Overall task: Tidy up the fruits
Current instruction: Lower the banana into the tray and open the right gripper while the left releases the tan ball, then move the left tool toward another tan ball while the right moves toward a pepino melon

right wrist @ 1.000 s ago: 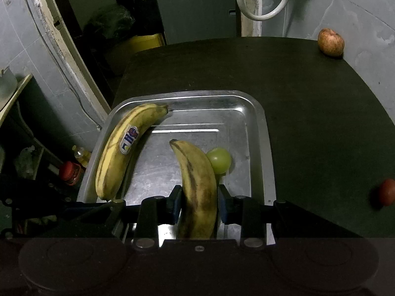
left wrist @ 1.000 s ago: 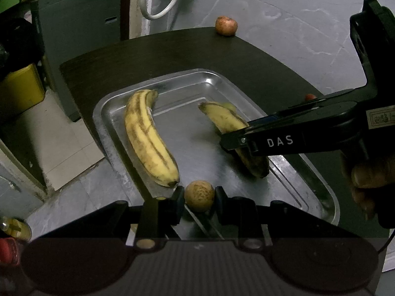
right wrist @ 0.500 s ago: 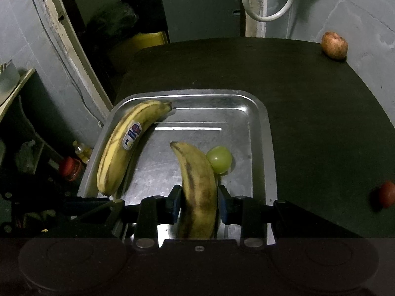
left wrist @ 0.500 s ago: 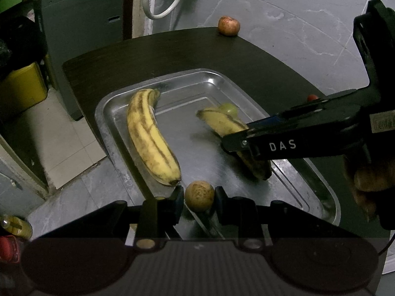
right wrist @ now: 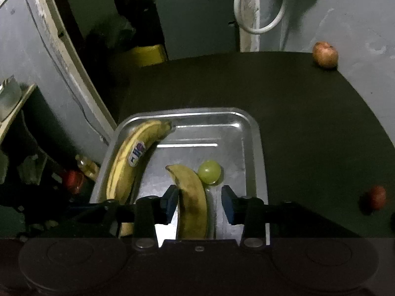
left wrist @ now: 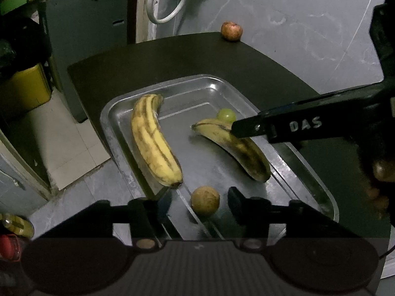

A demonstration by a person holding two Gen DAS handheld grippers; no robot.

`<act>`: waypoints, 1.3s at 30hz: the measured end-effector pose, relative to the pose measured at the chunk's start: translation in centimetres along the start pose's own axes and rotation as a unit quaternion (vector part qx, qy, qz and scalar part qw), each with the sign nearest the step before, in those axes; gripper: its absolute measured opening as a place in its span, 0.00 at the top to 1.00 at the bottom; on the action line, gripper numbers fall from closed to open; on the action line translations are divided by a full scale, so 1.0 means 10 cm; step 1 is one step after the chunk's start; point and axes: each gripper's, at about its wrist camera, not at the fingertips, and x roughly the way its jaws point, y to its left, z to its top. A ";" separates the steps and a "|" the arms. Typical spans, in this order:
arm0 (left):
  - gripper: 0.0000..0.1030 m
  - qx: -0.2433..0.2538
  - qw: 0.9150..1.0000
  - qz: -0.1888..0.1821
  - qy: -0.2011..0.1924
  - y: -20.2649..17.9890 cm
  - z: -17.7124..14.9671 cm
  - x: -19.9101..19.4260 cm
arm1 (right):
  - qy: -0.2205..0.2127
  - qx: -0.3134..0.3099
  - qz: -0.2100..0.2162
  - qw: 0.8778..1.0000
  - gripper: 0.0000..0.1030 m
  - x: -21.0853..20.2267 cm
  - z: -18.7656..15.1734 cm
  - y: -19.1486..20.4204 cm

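- The left gripper [left wrist: 198, 203] has just been opening: its fingers [left wrist: 237, 202] now stand spread, with the small brown round fruit [left wrist: 205, 204] lying free between them on the floor of the metal tray [left wrist: 318, 170], a gap on each side.
- The right gripper [right wrist: 200, 203] has also just been opening. Its fingers [right wrist: 227, 203] are parted around the darker, bruised banana [right wrist: 193, 202]; the left pad sits right at the peel, though contact cannot be told, and the right pad stands clear of it.
- That banana lies on the tray floor, its tip pointing away beyond the fingertips.
- Just past the right gripper's fingertips, touching the banana's right side, sits a green grape [right wrist: 209, 172].
- To the left of both grippers' fingers, the yellower banana [left wrist: 151, 140] with a sticker lies along the tray's left wall.
- In the left wrist view, the right gripper's black body marked "DAS" reaches in from the right, held by a hand [left wrist: 380, 180].
- Right of the right gripper's fingers, off the tray, a small red fruit [right wrist: 376, 197] rests on the dark table [right wrist: 296, 98].
- Farthest out, an apple [right wrist: 325, 54] sits at the table's far right corner.
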 end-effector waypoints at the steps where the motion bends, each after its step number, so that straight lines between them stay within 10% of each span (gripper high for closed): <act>1: 0.43 0.000 1.000 0.000 -0.001 -0.01 0.00 -0.01 | -0.004 0.002 0.000 1.000 0.50 -0.04 0.00 -0.01; 20: 0.13 0.013 0.999 -0.020 -0.038 -0.25 0.06 -0.47 | -0.114 0.122 -0.035 0.985 0.12 -1.50 -0.53 -0.46; 39: 0.06 0.159 0.981 -0.092 -0.067 -1.28 0.30 -0.61 | -0.194 0.246 -0.150 0.938 0.07 -2.65 -1.56 -0.97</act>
